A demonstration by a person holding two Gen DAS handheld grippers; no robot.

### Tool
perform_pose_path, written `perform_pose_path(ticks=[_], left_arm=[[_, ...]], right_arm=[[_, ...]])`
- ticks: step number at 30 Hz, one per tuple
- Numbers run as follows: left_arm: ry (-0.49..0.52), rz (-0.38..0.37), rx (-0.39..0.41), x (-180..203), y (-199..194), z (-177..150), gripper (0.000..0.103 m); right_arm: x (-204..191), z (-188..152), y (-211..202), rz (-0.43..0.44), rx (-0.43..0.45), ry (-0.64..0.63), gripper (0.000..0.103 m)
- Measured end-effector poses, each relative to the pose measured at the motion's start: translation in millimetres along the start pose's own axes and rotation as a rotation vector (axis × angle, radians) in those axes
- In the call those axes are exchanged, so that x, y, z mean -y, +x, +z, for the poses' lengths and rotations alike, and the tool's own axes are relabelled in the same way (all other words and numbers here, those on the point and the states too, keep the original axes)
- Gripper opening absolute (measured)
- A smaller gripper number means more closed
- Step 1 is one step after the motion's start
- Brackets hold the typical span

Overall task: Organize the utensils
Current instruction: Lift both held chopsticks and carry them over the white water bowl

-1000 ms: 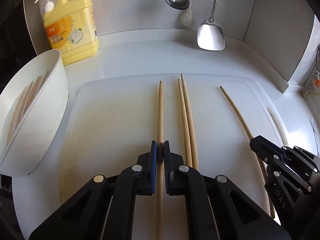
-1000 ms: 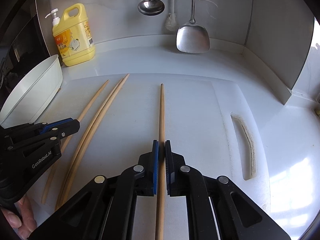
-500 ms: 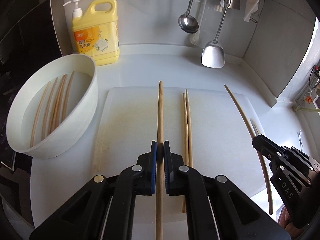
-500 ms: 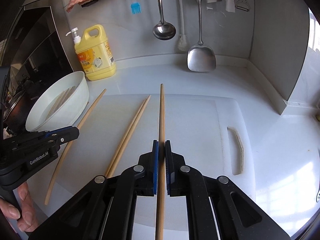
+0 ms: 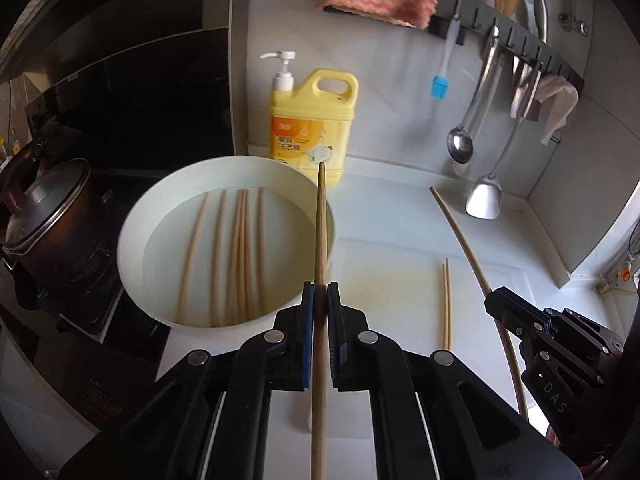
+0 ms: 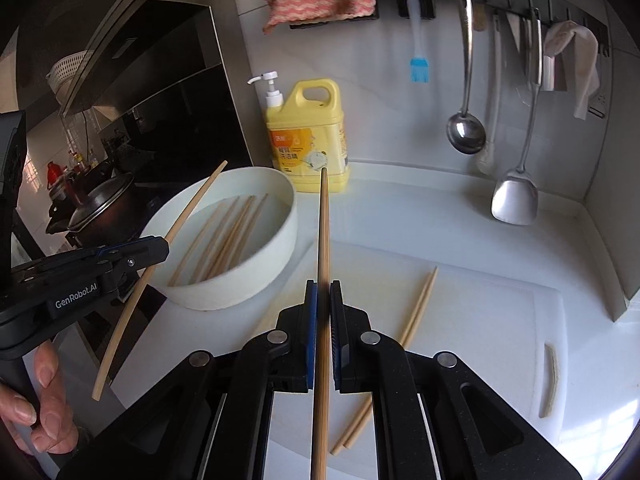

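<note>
My left gripper [image 5: 319, 292] is shut on a wooden chopstick [image 5: 320, 240], held in the air over the right rim of the white bowl [image 5: 132, 224]. Several chopsticks [image 5: 236, 256] lie in the bowl's water. My right gripper [image 6: 323, 290] is shut on another chopstick [image 6: 323, 232], lifted above the white cutting board [image 6: 500, 320], to the right of the bowl [image 6: 276, 276]. Two chopsticks [image 6: 416, 312] lie side by side on the board; they also show in the left wrist view [image 5: 446, 304]. The right gripper shows in the left wrist view [image 5: 496, 300], the left gripper in the right wrist view [image 6: 160, 248].
A yellow detergent bottle [image 5: 310, 132] stands behind the bowl. A ladle [image 6: 466, 132], spatula [image 6: 514, 200], blue brush [image 6: 419, 70] and cloths hang on the wall rail. A lidded pot [image 5: 44, 208] sits on the stove at left. A wall corner bounds the counter at right.
Both grippers have lifted their chopsticks off the cutting board and moved up and left toward the bowl. The two chopsticks left on the board have not moved.
</note>
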State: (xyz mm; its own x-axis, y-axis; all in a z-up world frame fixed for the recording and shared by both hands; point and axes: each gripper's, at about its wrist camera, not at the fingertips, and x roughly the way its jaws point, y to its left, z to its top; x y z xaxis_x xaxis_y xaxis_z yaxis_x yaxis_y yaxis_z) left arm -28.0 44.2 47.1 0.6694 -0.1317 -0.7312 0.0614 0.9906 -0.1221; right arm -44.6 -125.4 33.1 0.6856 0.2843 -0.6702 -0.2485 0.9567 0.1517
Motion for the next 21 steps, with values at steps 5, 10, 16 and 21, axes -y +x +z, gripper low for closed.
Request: perform_pose_path(ticks=[5,10,16,21], left_arm=[[-0.043,0.028,0.019,-63.3,10.8,33.8,0.007],[-0.076,0.031,0.012,-113.2,41.1,66.3,0.007],[-0.086,0.013,-0.058,-147.8,92.4,84.0,0.007],[-0.077,-0.009,-0.136,-155.4,133.4,81.1,0.007]], right_arm=[[-45.1,37.3,33.6,0.026,0.009,-0.026,0.006],[-85.8,74.7,78.4,0.050,0.008,-0.041,0.006],[-112.3,102.0,144.7,0.050,-0.039,0.002,0.006],[-119.2,100.5,190.1,0.019,-0.118,0.029,0.006]])
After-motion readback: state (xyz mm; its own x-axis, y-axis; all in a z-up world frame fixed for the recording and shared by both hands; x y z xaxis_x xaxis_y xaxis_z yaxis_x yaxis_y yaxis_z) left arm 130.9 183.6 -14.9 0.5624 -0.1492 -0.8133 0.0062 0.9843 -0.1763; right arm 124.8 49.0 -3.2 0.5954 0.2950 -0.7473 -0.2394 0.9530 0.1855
